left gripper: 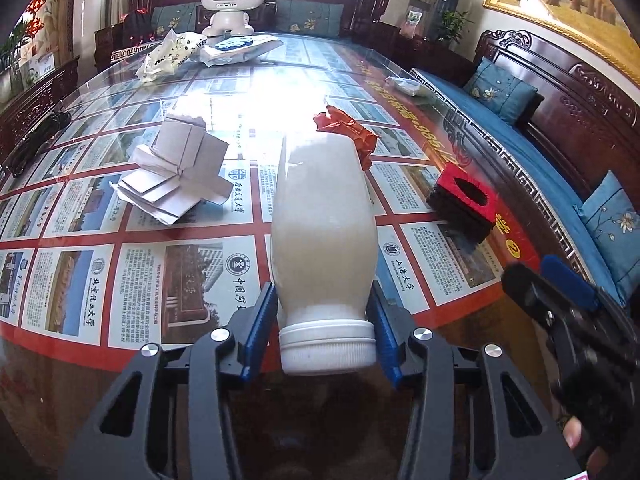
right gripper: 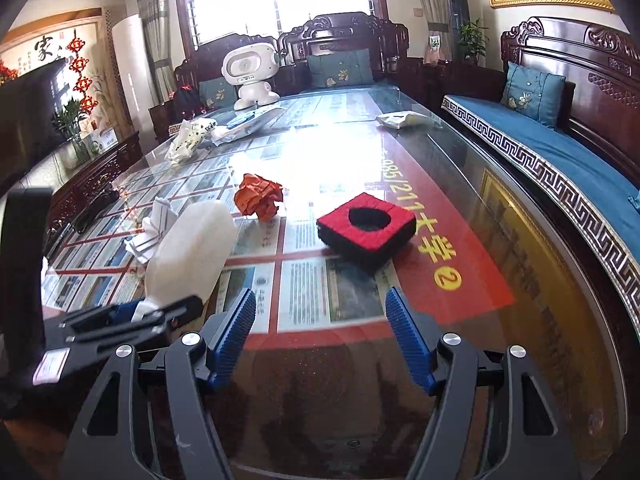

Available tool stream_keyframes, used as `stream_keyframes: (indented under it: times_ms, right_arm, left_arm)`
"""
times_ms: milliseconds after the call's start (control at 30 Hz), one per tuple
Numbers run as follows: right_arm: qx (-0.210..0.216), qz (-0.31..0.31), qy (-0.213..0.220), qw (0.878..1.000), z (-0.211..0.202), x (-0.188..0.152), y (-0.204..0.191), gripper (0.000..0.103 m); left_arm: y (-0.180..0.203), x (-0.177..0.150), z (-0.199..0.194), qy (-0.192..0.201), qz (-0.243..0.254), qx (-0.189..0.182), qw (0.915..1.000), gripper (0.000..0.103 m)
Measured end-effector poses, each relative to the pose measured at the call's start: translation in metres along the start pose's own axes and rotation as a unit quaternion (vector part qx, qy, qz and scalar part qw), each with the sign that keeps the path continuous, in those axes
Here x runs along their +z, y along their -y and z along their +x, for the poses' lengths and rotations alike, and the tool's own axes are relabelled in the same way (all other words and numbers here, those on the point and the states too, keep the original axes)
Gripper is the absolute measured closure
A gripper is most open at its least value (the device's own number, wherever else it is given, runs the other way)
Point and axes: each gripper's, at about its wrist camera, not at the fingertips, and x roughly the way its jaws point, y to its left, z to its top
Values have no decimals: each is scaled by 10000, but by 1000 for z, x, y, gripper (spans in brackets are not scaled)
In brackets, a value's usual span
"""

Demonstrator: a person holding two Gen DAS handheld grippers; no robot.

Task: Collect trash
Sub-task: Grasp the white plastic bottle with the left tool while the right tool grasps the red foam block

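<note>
My left gripper (left gripper: 322,292) is shut on a white plastic bottle (left gripper: 324,220), its blue pads pressing the neck just above the screw cap, which points back at the camera. The bottle is tilted above the glass-topped table (left gripper: 80,280). The right wrist view shows the same bottle (right gripper: 192,248) at the left, held in the left gripper (right gripper: 160,316). My right gripper (right gripper: 321,296) stands open over the table's near edge with nothing between its fingers. Behind the bottle lies a crumpled orange-red paper (right gripper: 259,196). A pile of flattened white cardboard (left gripper: 176,176) lies left of the bottle.
A red and black square pad with a round hole (right gripper: 368,228) lies ahead of the right gripper. White wrappers (left gripper: 172,56) and a white toy robot (left gripper: 232,0) sit at the far end. Another wrapper (right gripper: 400,119) lies at the far right edge. Carved benches surround the table.
</note>
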Motion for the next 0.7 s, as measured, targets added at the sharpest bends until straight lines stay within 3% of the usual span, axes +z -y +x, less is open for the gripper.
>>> stream_keyframes:
  times_ms: [333, 667, 700]
  right_arm:
    - [178, -434, -8, 9989, 43, 36, -3, 42]
    - [177, -584, -633, 9961, 88, 50, 2, 44]
    - [189, -532, -792, 9953, 93, 49, 3, 51]
  left_arm:
    - [13, 19, 7, 55, 130, 34, 9999, 57]
    - [-2, 20, 18, -96, -154, -28, 9998, 57]
    - [-3, 20, 18, -98, -194, -67, 9997, 57]
